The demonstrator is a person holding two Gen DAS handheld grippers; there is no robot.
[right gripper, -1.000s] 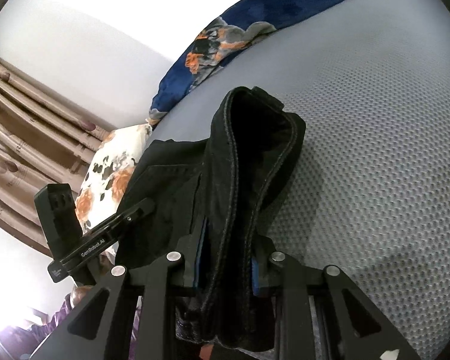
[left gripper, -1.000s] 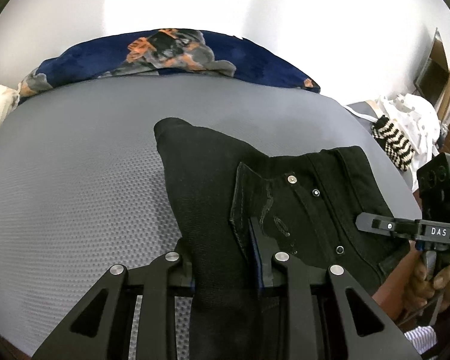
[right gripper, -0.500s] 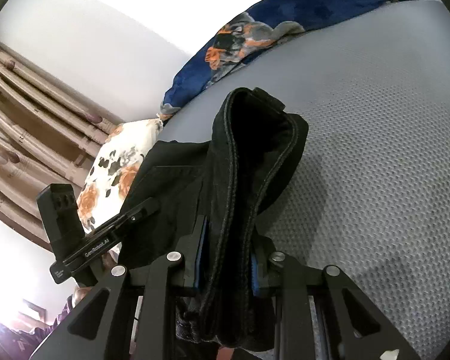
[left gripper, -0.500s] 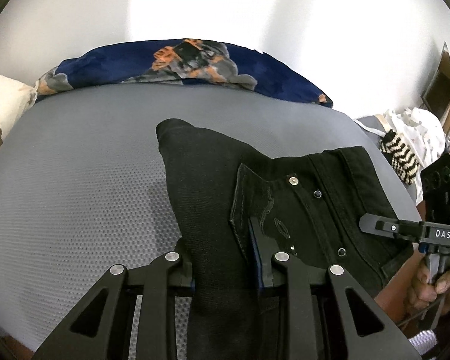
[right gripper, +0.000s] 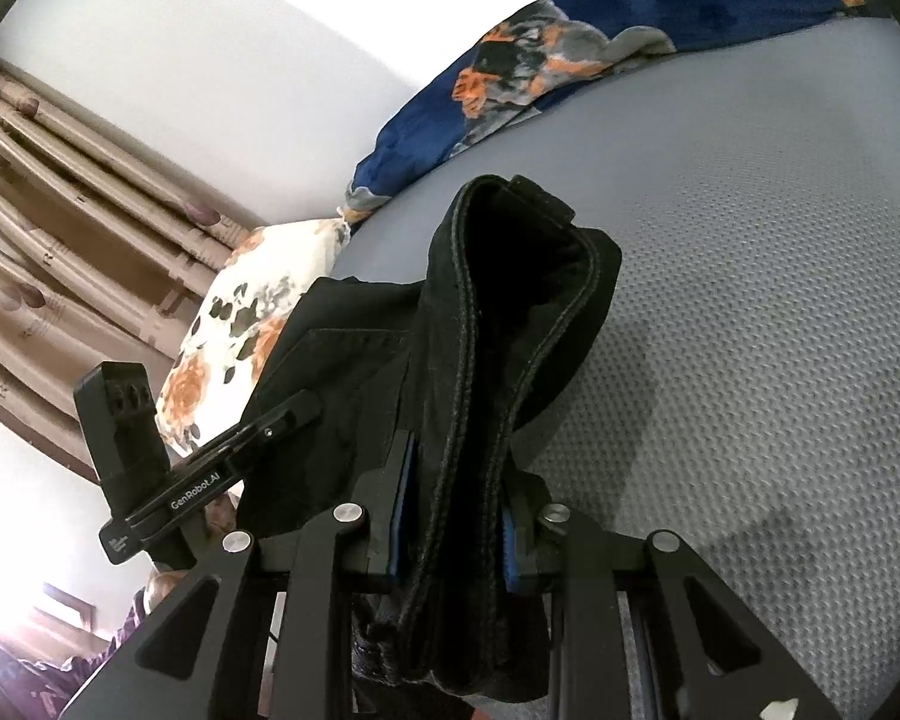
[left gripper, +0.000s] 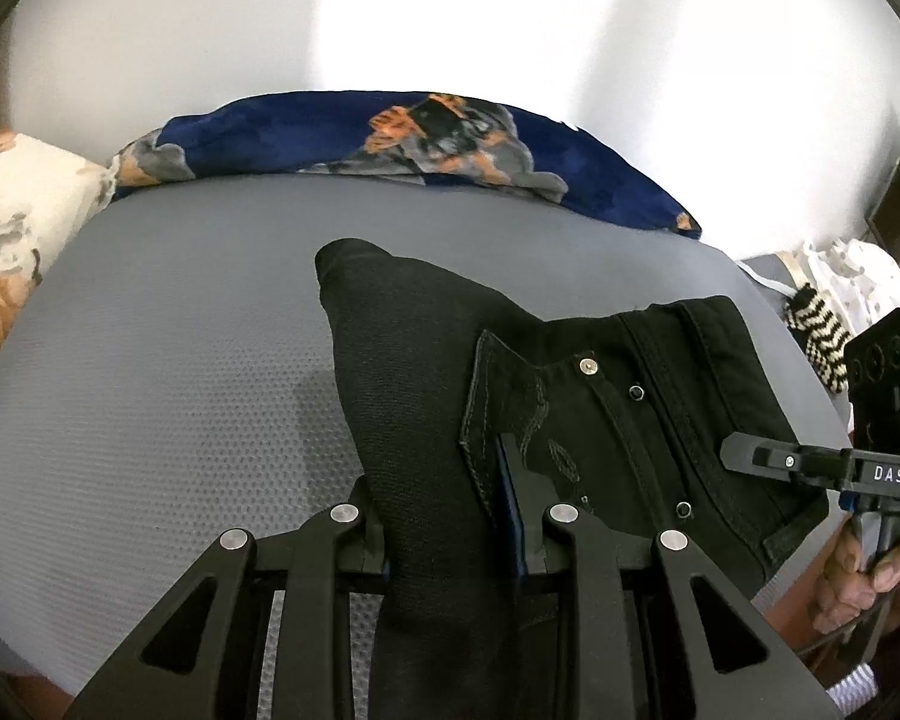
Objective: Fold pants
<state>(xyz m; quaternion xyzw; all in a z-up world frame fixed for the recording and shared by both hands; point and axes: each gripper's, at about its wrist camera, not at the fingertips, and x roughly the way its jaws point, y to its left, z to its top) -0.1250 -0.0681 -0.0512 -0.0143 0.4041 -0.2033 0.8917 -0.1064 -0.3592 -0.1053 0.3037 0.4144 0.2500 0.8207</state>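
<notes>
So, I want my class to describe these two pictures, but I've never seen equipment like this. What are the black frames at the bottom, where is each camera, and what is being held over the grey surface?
Each black frame is a hand-held clamp with two fingers; a person carries one in each hand. A wide-angle camera sits on each clamp and looks forward along its fingers.

One picture comes from the left gripper, the other from the right gripper. Each also shows the other clamp at its edge.

Both are shut on the same black pants, gathered thickly between the fingers. The pants are over a grey mattress. At its far edge lie a dark blue patterned blanket and a floral pillow.
</notes>
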